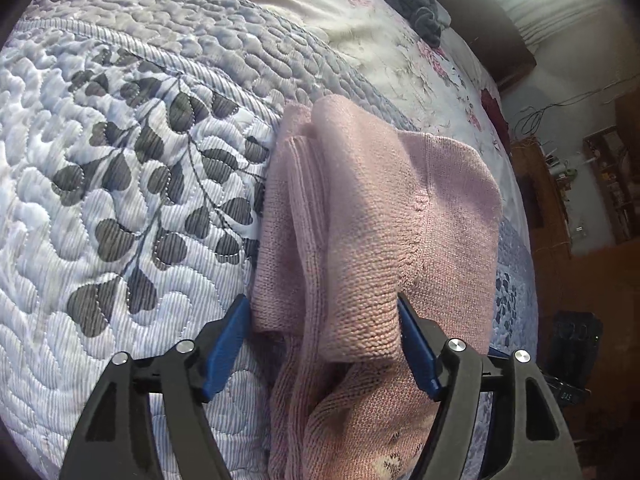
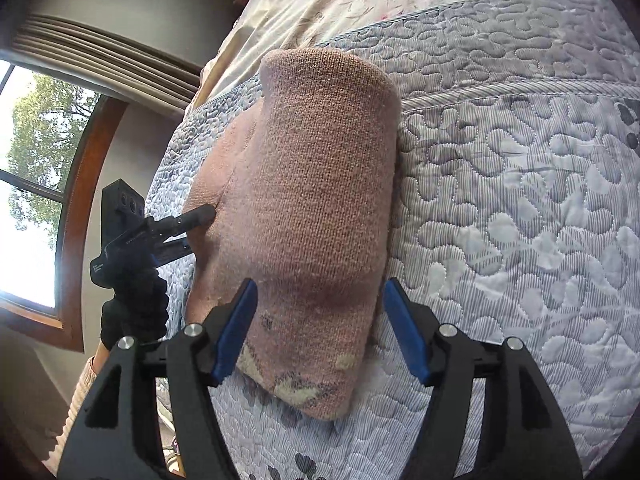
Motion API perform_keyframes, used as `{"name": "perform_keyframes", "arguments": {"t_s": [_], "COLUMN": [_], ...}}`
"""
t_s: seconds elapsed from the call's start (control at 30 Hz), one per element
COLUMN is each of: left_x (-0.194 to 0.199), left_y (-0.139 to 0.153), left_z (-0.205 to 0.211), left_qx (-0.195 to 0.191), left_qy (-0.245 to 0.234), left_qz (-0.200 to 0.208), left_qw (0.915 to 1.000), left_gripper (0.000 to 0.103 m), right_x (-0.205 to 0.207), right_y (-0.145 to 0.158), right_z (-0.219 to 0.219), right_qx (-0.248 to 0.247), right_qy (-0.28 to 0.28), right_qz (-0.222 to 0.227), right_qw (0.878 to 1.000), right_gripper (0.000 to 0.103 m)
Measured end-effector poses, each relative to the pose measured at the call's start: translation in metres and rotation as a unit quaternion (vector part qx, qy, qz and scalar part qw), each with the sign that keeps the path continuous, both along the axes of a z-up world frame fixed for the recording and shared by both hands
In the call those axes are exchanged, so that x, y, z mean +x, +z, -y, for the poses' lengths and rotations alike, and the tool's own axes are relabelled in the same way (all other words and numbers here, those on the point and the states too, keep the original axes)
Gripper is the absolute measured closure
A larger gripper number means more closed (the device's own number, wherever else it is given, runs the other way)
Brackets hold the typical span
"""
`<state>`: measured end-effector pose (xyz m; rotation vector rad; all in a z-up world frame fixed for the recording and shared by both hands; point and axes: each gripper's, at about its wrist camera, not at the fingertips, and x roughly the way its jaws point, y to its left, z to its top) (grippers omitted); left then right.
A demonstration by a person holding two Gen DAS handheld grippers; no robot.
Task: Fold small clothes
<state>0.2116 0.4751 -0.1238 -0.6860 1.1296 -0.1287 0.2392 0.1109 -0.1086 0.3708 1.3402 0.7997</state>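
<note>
Quilted blue-grey bedspread [image 1: 120, 216] with a stitched leaf pattern covers the bed, and a floral sheet [image 1: 432, 60] lies beyond its corded edge; a dark bundle of cloth [image 1: 416, 4] sits far off near the bed's far edge. One pink knitted garment [image 1: 372, 216] lies folded on the bedspread, close to the bed's side edge, its long axis running away from both cameras, with a pale woven motif at its near end. Two tongs are in view. The left tongs [image 1: 324, 344] stand apart, their blue pads [image 1: 224, 352] on either side of a raised fold of the knit, whether pressing it I cannot tell. The right tongs [image 2: 320, 332] are apart too, flanking the garment's near end. Small print on the left tool, seen from the right wrist, is too blurred to read.
</note>
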Motion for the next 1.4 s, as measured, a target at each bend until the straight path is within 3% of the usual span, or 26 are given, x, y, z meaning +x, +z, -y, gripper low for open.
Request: {"name": "perform_keyframes", "arguments": {"t_s": [0.17,0.33,0.47,0.5,0.6,0.7,0.8,1.0,1.17,1.3,1.4], "left_x": [0.007,0.012,0.017,0.017,0.016,0.009,-0.008,-0.043,-0.067,-0.078,-0.086], "left_y": [-0.016,-0.018,-0.021,-0.022,-0.023,-0.02,-0.007,0.025,0.037,0.027,0.008], "left_z": [-0.003,0.004,0.013,0.013,0.011,0.012,0.021,0.081,0.157,0.208,0.23], "left_qx": [-0.043,-0.045,-0.043,-0.044,-0.076,-0.089,-0.128,-0.165,-0.169,-0.161,-0.126], "left_qy": [-0.008,-0.021,-0.038,-0.035,-0.031,-0.03,-0.026,-0.059,-0.098,-0.116,-0.121], "left_qz": [0.007,0.021,0.031,0.032,0.039,0.049,0.072,0.091,0.107,0.103,0.09], "left_qw": [0.999,0.9986,0.9979,0.9979,0.9958,0.9944,0.9888,0.9802,0.975,0.9748,0.9805], "left_gripper": [0.021,0.02,0.02,0.021,0.046,0.051,0.052,0.052,0.052,0.052,0.052], "right_x": [0.014,0.024,0.036,0.04,0.042,0.033,0.025,-0.007,-0.048,-0.071,-0.081], "right_y": [-0.014,-0.028,-0.048,-0.053,-0.056,-0.044,-0.025,0.025,0.053,0.046,0.02], "right_z": [-0.009,-0.019,-0.028,-0.034,-0.038,-0.031,-0.024,0.043,0.12,0.174,0.192], "right_qx": [0.009,0.032,0.063,0.071,0.08,0.088,0.088,0.096,0.077,0.068,0.049], "right_qy": [0.006,0.005,-0.012,-0.017,-0.022,-0.019,-0.008,-0.006,-0.02,-0.045,-0.062], "right_qz": [-0.009,-0.021,-0.054,-0.066,-0.064,-0.055,-0.04,-0.019,0.001,-0.003,-0.018], "right_qw": [1.0,0.999,0.996,0.995,0.994,0.994,0.995,0.995,0.997,0.997,0.997], "right_gripper": [0.033,0.018,0.011,0.012,0.024,0.038,0.045,0.052,0.052,0.052,0.052]}}
